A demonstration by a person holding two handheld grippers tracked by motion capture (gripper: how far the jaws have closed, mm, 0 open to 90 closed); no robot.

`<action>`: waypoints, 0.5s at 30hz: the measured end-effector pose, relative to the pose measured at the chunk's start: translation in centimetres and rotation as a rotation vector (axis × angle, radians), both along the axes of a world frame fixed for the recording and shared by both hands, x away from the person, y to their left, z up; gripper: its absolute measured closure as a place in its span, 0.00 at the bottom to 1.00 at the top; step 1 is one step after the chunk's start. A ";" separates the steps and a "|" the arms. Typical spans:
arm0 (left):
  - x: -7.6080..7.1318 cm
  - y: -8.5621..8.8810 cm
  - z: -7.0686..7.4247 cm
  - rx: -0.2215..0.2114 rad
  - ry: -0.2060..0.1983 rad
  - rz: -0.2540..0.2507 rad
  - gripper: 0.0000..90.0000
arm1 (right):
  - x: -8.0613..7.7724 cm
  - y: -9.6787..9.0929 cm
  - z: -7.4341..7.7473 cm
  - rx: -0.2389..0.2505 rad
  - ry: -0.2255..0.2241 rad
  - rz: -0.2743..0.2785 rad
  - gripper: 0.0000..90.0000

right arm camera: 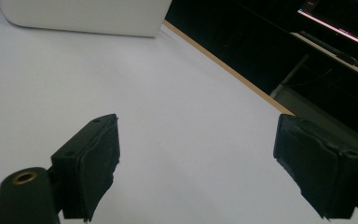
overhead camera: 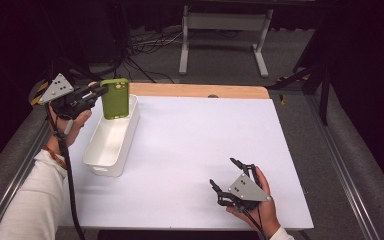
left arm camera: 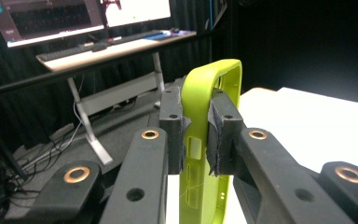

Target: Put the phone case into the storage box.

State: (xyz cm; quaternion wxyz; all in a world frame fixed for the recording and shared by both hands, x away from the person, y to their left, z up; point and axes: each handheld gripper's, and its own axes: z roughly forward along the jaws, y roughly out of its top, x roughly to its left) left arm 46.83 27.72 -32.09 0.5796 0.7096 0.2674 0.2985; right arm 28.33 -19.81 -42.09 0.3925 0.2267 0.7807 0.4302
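Nearest me, the right gripper (overhead camera: 232, 176) sat idle at 5 o'clock, jaws wide and empty. At 10 o'clock my left gripper (left arm camera: 196, 135) pinched the green phone case (overhead camera: 115, 98) upright over the white bin (overhead camera: 111, 146); I judged lowering it straight best.

Smooth green plastic phone case (overhead camera: 115, 98), glossy white plastic bin (overhead camera: 111, 140), matt white table (overhead camera: 195, 150).
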 end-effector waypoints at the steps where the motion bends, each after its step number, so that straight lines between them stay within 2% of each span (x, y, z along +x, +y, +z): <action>1: 0.4 0.1 -0.3 0.000 -0.002 0.000 0.87 | 0.0 0.0 0.0 0.000 0.002 -0.001 0.17; 4: 1.3 0.2 -1.0 0.012 0.015 0.000 0.87 | 0.3 0.0 0.0 0.003 0.006 -0.006 0.17; 6: 1.8 0.3 -1.4 0.003 0.025 -0.013 0.87 | 0.5 -0.1 0.0 0.009 0.019 -0.008 0.17; 10: 2.8 0.4 -2.3 -0.010 0.037 -0.033 0.87 | 0.7 0.2 -0.1 -0.005 0.021 -0.009 0.17; 11: 3.3 0.3 -2.5 -0.003 0.051 -0.045 0.87 | 0.7 0.3 -0.2 -0.011 0.023 -0.007 0.17; 12: 3.6 0.2 -2.7 0.006 0.052 -0.042 0.87 | 0.9 0.4 -0.2 -0.019 0.027 -0.006 0.17; 15: 4.2 0.1 -3.2 -0.005 0.057 -0.040 0.87 | 1.0 0.3 -0.3 -0.021 0.034 -0.019 0.17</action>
